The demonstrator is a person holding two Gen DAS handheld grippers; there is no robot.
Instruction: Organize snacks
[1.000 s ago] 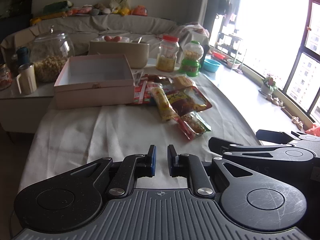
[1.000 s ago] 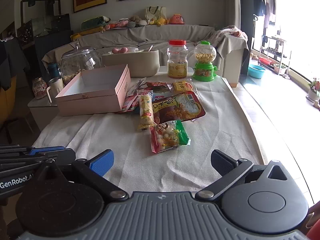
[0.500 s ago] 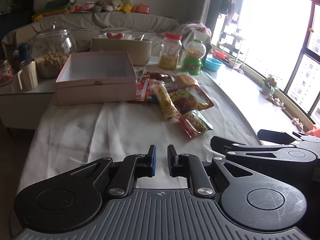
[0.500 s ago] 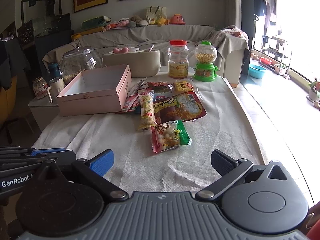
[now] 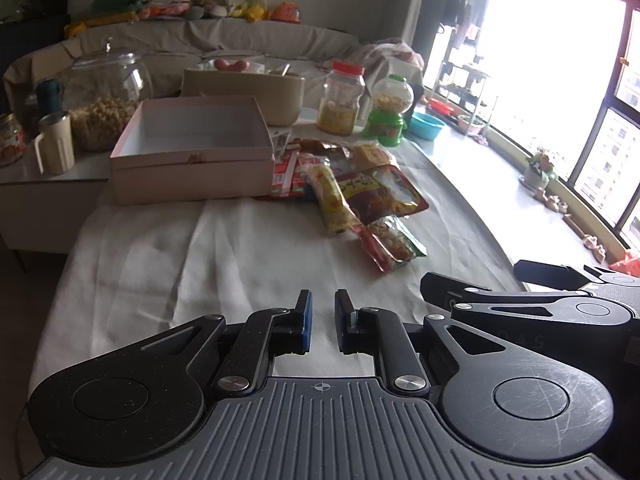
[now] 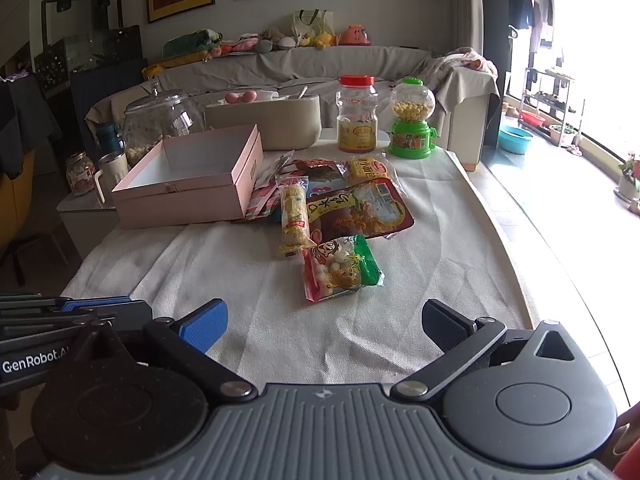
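So we're hovering both tools over the near edge of the tabletop (image 6: pixel 460 240), and the closest snack, the red-and-green packet (image 6: pixel 340 268), is lying straight ahead of the right hand-held gripper (image 6: pixel 324 320), just this side of the snack pile beside the open pink box (image 6: pixel 188 196). That packet's long axis is running roughly away from us. The right jaws are gaping wide on nothing, while the left hand-held gripper (image 5: pixel 320 322) is pinched nearly closed and empty, sitting further off, so we're figuring the right hand goes first.
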